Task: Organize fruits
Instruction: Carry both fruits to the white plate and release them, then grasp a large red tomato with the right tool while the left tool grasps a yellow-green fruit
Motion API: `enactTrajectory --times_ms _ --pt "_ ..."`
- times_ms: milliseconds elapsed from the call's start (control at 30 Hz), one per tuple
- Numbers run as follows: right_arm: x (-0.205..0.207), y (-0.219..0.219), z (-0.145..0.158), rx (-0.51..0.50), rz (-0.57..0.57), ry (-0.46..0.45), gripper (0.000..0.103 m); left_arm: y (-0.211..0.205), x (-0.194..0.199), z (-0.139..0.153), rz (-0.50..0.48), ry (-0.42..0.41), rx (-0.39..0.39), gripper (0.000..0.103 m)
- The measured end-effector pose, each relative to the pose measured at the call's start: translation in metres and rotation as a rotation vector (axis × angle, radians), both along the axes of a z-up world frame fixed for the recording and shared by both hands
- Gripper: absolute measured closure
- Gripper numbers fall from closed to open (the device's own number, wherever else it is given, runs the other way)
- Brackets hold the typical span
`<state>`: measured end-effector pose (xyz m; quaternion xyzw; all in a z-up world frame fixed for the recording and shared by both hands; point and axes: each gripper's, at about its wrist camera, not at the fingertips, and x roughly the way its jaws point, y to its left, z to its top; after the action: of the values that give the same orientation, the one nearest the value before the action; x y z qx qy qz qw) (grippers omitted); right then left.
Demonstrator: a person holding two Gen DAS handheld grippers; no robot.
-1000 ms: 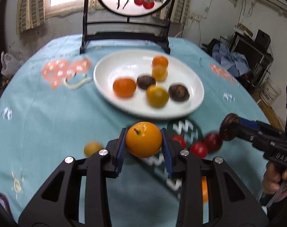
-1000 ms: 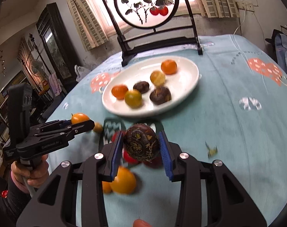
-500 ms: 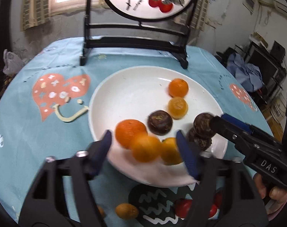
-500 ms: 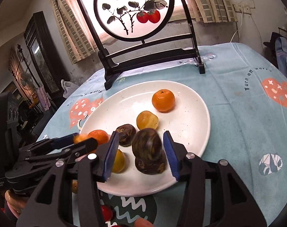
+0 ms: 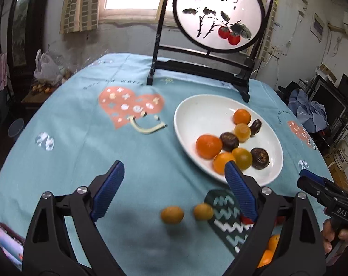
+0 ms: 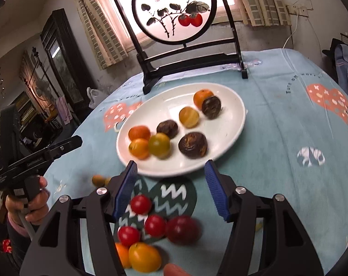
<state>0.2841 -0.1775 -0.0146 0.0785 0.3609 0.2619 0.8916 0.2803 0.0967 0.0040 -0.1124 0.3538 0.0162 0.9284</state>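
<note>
A white plate (image 5: 196, 105) (image 6: 229, 124) holds several fruits: oranges (image 5: 208, 146) (image 6: 139, 148), a yellow-green one (image 6: 159, 145) and dark brown ones (image 5: 260, 158) (image 6: 192, 145). My left gripper (image 5: 174, 191) is open and empty above the blue cloth, left of the plate; two small yellow fruits (image 5: 172, 215) (image 5: 202, 211) lie between its fingers. My right gripper (image 6: 170, 189) is open and empty in front of the plate, over red tomatoes (image 6: 140, 204) (image 6: 154, 225), a dark red plum (image 6: 182, 229) and a yellow fruit (image 6: 144, 257).
A black stand with a round painted screen (image 5: 219, 16) (image 6: 174, 11) stands behind the plate. A phone (image 5: 9, 246) lies at the table's near left edge. Orange fruits (image 5: 269, 250) lie near the right hand. The round table's edge drops off on all sides.
Both grippers let their fruits go onto the plate, the left an orange, the right a dark brown fruit. Both then opened wide and drew back toward the near fruits.
</note>
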Motion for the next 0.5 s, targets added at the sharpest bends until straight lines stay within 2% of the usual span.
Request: enactTrajectory --times_ms 100,267,367,500 --pt "-0.009 0.001 -0.004 -0.05 -0.007 0.004 0.041 0.004 -0.009 -0.006 0.009 0.016 -0.024 0.012" --pt "-0.015 0.001 -0.019 -0.079 0.01 0.075 0.042 -0.003 -0.018 -0.009 0.023 0.015 0.042 0.012" --pt "-0.02 0.0 -0.025 -0.107 0.016 0.087 0.042 -0.009 -0.021 -0.009 0.012 0.012 0.075 0.011" --pt "-0.019 -0.003 -0.027 -0.109 0.013 0.104 0.053 -0.012 -0.021 -0.01 -0.005 0.02 0.082 0.011"
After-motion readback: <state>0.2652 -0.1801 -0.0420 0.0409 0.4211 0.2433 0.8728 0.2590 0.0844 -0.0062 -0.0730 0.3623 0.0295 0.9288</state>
